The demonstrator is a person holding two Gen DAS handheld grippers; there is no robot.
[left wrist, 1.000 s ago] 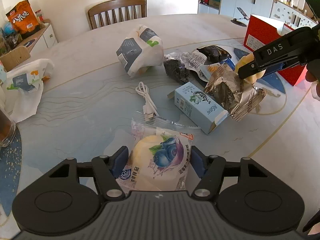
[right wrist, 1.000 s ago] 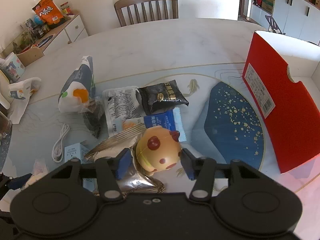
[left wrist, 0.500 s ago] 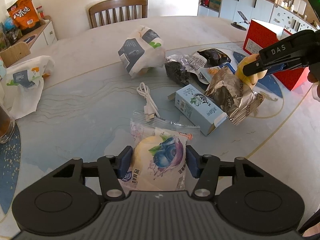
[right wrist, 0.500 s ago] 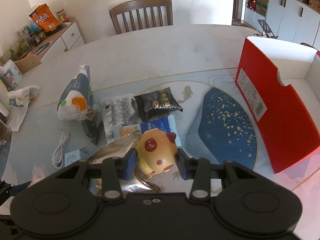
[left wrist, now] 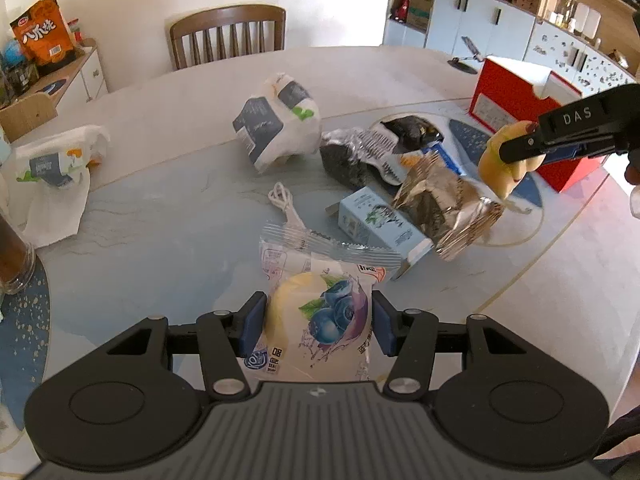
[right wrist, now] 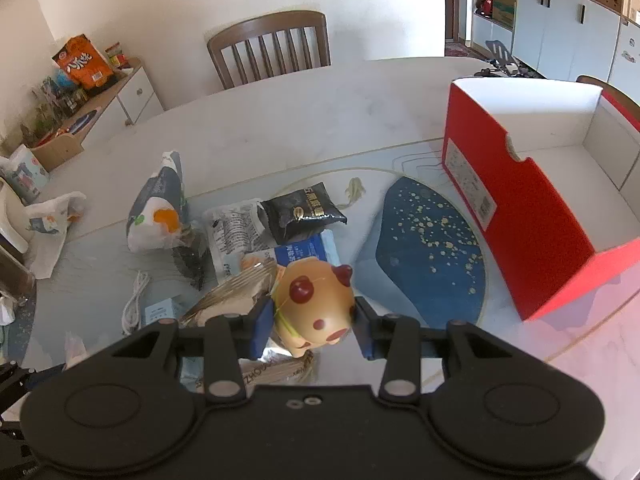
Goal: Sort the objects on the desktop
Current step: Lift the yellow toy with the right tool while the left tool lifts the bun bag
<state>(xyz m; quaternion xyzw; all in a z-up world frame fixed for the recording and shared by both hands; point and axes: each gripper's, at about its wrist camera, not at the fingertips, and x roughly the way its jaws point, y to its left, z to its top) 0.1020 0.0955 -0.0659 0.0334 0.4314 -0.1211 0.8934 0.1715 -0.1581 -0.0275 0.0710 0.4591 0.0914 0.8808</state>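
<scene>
The yellow toy (right wrist: 316,304), a round little figure with red spots, is pinched between the blue pads of the right hand-held gripper (right wrist: 314,322) and appears lifted clear of the crinkled silver wrapper (left wrist: 448,212) beneath it. The red box (right wrist: 532,216) stands open-topped to the right of that gripper and a little farther off, across the speckled blue patch of the tabletop (right wrist: 280,120); its long axis runs away toward the right edge, and its white inside is empty as far as I can see. That box looks like where the toy is headed, so the carry would go rightward and over the near red wall. The right hand is plainly the nearer one. Meanwhile the left hand-held gripper (left wrist: 318,328) has its pads pressed against the sides of the blueberry snack packet (left wrist: 320,316), which lies lengthwise, pointing away from it, well apart from the box.
</scene>
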